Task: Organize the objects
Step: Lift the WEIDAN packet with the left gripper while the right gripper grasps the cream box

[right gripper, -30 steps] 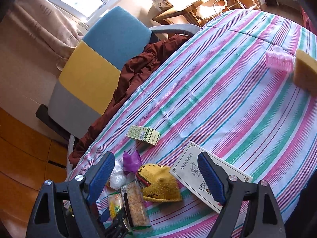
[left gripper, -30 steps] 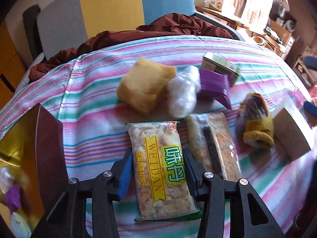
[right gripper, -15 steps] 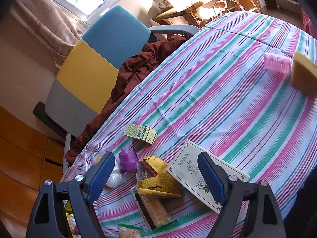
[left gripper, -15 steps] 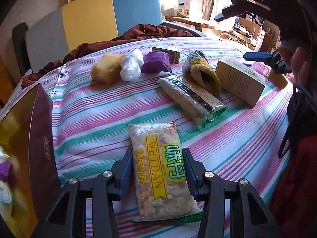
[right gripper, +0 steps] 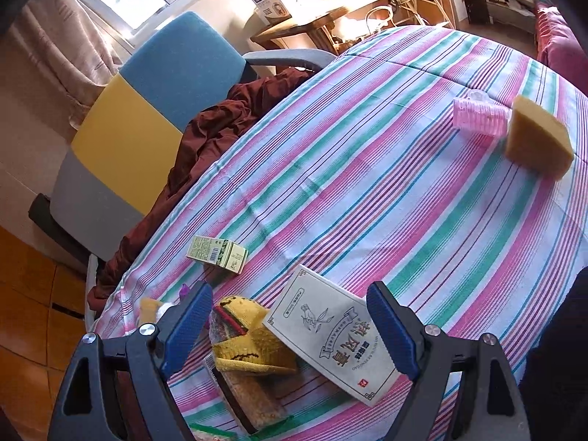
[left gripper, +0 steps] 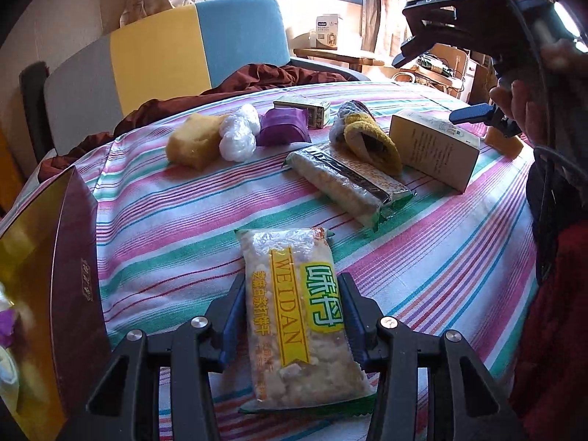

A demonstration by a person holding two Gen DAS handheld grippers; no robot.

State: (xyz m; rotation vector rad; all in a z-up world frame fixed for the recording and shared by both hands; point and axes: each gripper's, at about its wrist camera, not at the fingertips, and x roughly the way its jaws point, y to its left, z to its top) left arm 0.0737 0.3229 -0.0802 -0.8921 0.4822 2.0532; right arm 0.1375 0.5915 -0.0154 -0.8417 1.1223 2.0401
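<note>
Your left gripper (left gripper: 292, 316) squeezes a clear snack packet with a yellow band and green label (left gripper: 297, 316), held just over the striped tablecloth (left gripper: 176, 220). You can see one gold box (left gripper: 33, 257) at the left, two more long snack packets (left gripper: 349, 183) behind, and one white carton (left gripper: 433, 147). Your right gripper (right gripper: 290, 321) is wide apart with nothing in it, above the carton.

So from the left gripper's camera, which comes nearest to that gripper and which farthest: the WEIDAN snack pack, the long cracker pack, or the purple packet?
1. WEIDAN snack pack, between the left gripper fingers.
2. Long cracker pack, mid-table, right of centre.
3. Purple packet, far side, beside the white bundle.
</note>
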